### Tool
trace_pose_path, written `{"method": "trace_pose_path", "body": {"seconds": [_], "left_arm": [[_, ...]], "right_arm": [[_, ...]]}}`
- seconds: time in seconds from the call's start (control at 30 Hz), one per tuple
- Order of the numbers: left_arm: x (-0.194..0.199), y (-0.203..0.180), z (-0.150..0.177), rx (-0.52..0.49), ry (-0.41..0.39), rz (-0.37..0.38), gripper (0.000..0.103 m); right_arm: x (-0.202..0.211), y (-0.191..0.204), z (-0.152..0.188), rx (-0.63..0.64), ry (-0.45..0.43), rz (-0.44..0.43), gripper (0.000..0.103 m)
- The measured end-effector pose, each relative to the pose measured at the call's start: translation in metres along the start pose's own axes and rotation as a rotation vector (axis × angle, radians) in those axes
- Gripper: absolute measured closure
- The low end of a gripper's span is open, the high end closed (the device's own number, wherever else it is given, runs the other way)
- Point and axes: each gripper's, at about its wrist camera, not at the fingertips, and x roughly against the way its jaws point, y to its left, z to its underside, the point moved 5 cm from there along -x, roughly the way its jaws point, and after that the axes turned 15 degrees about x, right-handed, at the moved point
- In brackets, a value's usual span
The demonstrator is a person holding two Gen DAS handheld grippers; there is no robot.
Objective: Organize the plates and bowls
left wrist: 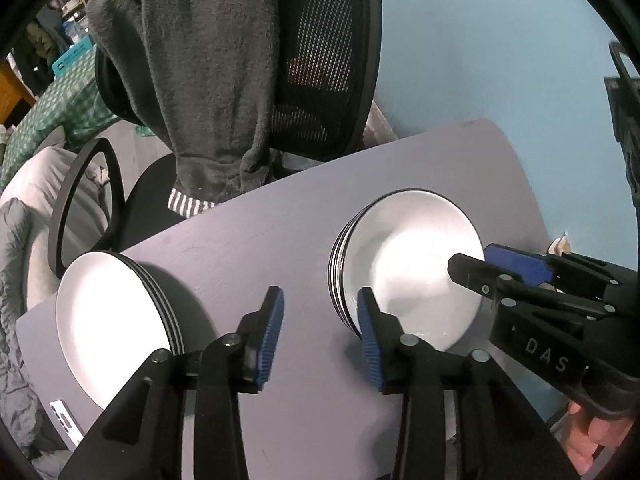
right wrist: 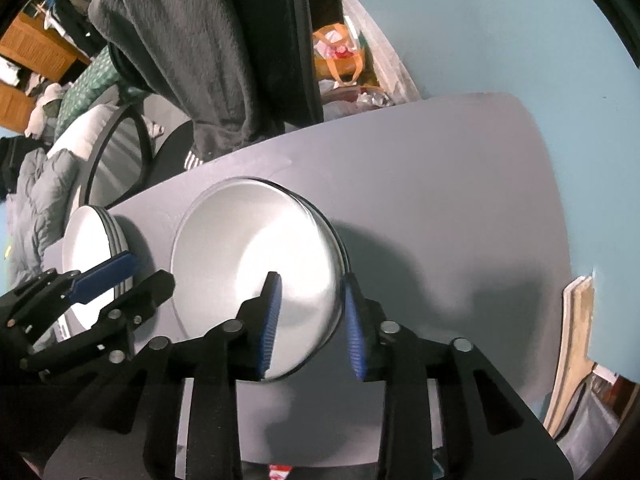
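Observation:
A stack of white bowls with dark rims (left wrist: 408,264) stands on the grey table (left wrist: 260,248); it also shows in the right wrist view (right wrist: 248,264). A stack of white plates (left wrist: 108,316) stands to its left, also in the right wrist view (right wrist: 92,248). My left gripper (left wrist: 320,336) is open and empty over bare table between the two stacks. My right gripper (right wrist: 310,320) is open, its jaws astride the near right rim of the top bowl; it shows in the left wrist view (left wrist: 480,264) at that rim.
A black mesh office chair (left wrist: 320,60) draped with a grey garment (left wrist: 192,80) stands against the table's far edge. A phone (left wrist: 66,420) lies at the table's near left corner. A blue wall (right wrist: 520,40) is behind.

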Motion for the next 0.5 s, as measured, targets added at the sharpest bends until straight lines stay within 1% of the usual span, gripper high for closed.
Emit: {"method": "trace_pose_path", "body": {"seconds": [0.1, 0.2, 0.23, 0.3, 0.5], "left_arm": [[0.006, 0.003, 0.001, 0.011, -0.006, 0.009, 0.061], [0.015, 0.004, 0.003, 0.017, -0.014, 0.019, 0.060], [0.020, 0.004, 0.004, 0.017, -0.023, 0.022, 0.056], [0.028, 0.005, 0.005, 0.017, -0.041, 0.028, 0.051], [0.057, 0.007, 0.014, 0.004, -0.081, 0.020, 0.050]], "right_arm": [[0.003, 0.001, 0.001, -0.005, -0.009, -0.006, 0.067], [0.010, 0.003, 0.002, 0.001, -0.021, 0.008, 0.067], [0.013, 0.003, 0.002, 0.006, -0.027, 0.017, 0.067], [0.022, 0.006, 0.004, 0.024, -0.046, 0.040, 0.061], [0.050, 0.014, 0.007, 0.084, -0.096, 0.103, 0.059]]}}
